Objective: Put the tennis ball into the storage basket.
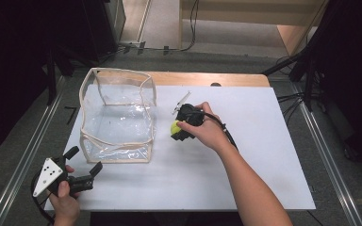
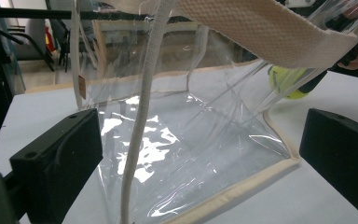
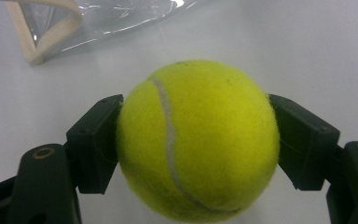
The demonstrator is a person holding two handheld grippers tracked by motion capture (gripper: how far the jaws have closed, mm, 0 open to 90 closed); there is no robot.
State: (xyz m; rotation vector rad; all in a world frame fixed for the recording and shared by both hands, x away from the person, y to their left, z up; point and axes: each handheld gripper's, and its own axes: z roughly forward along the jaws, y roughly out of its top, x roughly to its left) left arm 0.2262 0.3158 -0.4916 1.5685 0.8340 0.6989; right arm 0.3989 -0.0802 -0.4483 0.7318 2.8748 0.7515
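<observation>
Ball [image 1: 174, 127], one only, sits clamped in the right gripper [image 1: 181, 126] just right of the single clear bag [image 1: 118, 115] on the white table [image 1: 245, 160] in the high view; the left gripper [image 1: 82, 165] hangs open at the bag's near left corner, holding nothing.

Left gripper view: its jaws stand wide apart before the bag [image 2: 177, 135], whose film looks thin, floppy and slick, with cloth trim the better place to pinch; the ball [image 2: 286, 81] shows through it at far right.

Right gripper view: both pads press the ball [image 3: 198, 140] at its widest. Felt-covered, light and springy, it should hold without slipping.
</observation>
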